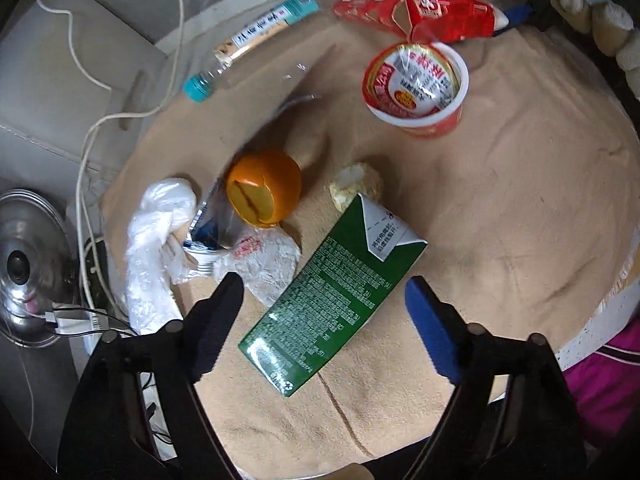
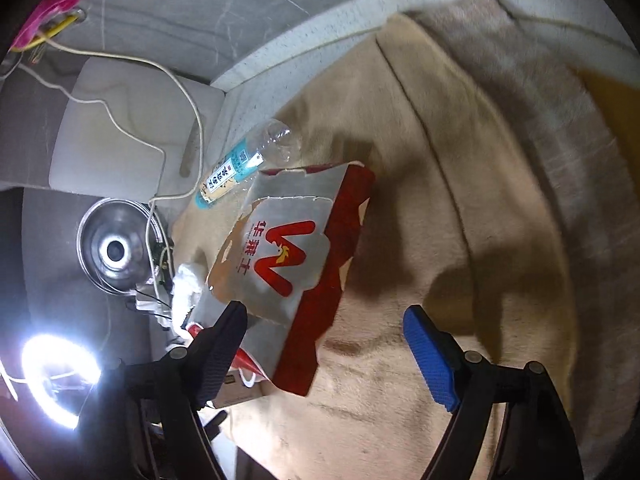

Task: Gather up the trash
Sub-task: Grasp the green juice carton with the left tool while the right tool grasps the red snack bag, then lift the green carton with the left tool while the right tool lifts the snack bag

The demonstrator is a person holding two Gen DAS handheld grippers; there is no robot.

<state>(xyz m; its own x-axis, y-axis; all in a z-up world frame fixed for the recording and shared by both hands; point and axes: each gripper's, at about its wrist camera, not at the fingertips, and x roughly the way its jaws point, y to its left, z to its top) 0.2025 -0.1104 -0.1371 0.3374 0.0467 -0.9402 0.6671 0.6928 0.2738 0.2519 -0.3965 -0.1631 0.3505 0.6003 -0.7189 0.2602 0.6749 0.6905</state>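
My left gripper (image 1: pixel 324 282) hangs open over a green drink carton (image 1: pixel 332 300) that lies flat on the tan cloth (image 1: pixel 500 220); neither pad touches it. Beyond the carton are an orange peel (image 1: pixel 264 188), a pale peel scrap (image 1: pixel 356 186), a red noodle cup (image 1: pixel 416 88), a clear bottle (image 1: pixel 256 40) and a white plastic bag (image 1: pixel 156 240). My right gripper (image 2: pixel 325 310) is open over a torn red and silver paper bag (image 2: pixel 288 256), whose edge lies by the black finger. The same paper bag (image 1: pixel 420 12) shows at the far side in the left wrist view.
The round table's pale rim (image 2: pixel 280 52) curves past the cloth. Off the table to the left are a steel lid (image 1: pixel 28 268), white cables (image 1: pixel 84 184) and a bright ring light (image 2: pixel 60 384). A gloved hand (image 1: pixel 592 12) shows at the top right.
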